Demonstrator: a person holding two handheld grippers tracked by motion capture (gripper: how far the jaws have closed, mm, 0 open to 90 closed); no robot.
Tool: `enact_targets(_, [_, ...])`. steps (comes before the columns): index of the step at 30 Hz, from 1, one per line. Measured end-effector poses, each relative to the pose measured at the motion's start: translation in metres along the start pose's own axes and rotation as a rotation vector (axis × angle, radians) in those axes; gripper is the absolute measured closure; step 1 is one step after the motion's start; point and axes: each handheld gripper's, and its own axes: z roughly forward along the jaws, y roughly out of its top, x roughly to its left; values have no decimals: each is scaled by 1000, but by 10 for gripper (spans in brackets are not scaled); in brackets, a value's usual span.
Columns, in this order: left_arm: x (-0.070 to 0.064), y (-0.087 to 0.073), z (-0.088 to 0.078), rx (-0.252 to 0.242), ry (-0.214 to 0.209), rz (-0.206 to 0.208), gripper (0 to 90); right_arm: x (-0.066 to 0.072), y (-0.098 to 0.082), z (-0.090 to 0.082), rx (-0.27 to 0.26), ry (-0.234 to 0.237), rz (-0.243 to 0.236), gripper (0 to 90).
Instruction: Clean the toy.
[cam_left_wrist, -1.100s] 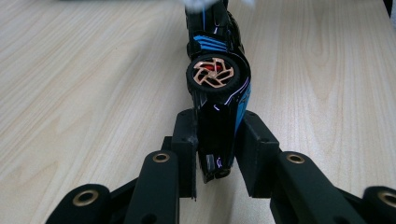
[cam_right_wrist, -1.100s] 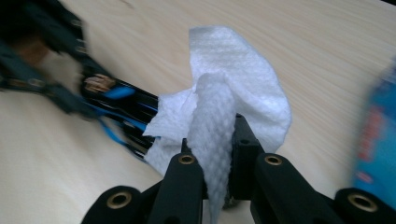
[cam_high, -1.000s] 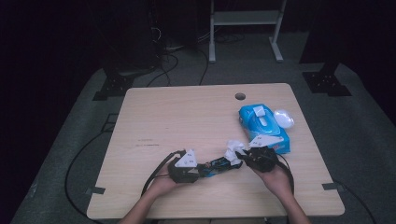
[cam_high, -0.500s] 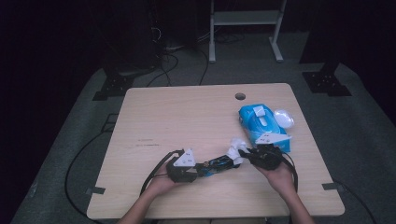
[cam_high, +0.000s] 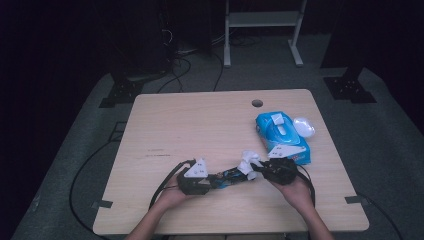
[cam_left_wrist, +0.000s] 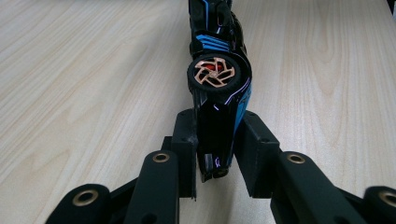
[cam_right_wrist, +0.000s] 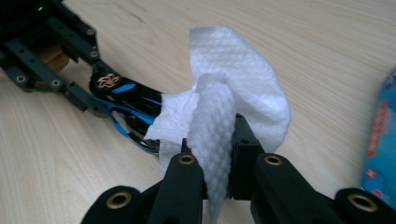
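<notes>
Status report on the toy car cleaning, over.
Left gripper shut on toy car. Right gripper shut on wipe, against car's end. Nothing in the way.

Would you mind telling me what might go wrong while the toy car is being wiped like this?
The left gripper clamps only one end of the toy car, so pressure from the wipe may twist it loose. The right gripper pinches just a fold of the wipe, which might slip out.

Dark lab: cabled floor (cam_high: 190, 65), bare table (cam_high: 200, 125)
</notes>
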Motion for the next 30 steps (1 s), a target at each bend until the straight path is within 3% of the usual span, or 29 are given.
enact_targets(3, [-1,1,0,-2,4,6,700,3,2,6,-3,-12,2,840])
enact_targets(5, [-2,2,0,-4,-3,12,701,9,6,11,-4,7,-3,841])
enact_targets(11, [-3,3,2,-6,3,11,699,43,20,42,2,99,-55,841])
enact_targets(12, [-2,2,1,-6,2,8,693,50,22,45,-8,72,-78,841])
enact_targets(13, [-2,2,1,-6,2,8,695,50,22,45,-8,72,-78,841])
enact_targets(14, [-2,1,0,-11,-1,5,695,55,24,50,-21,140,-50,841])
enact_targets(15, [-2,1,0,-8,2,10,695,57,24,52,-22,160,-42,841])
enact_targets(17, [-2,2,0,-7,1,14,695,62,24,53,-25,142,-73,841])
enact_targets(20, [-2,2,0,-9,4,13,696,60,24,51,-18,151,-69,841])
enact_targets(21, [-2,2,0,-7,5,13,696,57,24,49,-17,144,-68,841])
enact_targets(22, [-2,2,0,-5,8,15,696,49,23,44,-4,85,-79,841])
enact_targets(24, [-1,2,0,-6,8,12,696,36,19,35,2,16,-84,841])
enact_targets(26, [-1,2,0,-7,9,12,695,28,17,30,4,-7,-64,841])
enact_targets(27, [-1,1,0,-7,11,11,695,21,15,25,4,-43,-59,841])
enact_targets(29, [0,1,0,-9,9,9,696,2,7,13,1,-96,-14,841])
enact_targets(30, [0,1,0,-8,9,11,696,-1,5,11,1,-101,5,841])
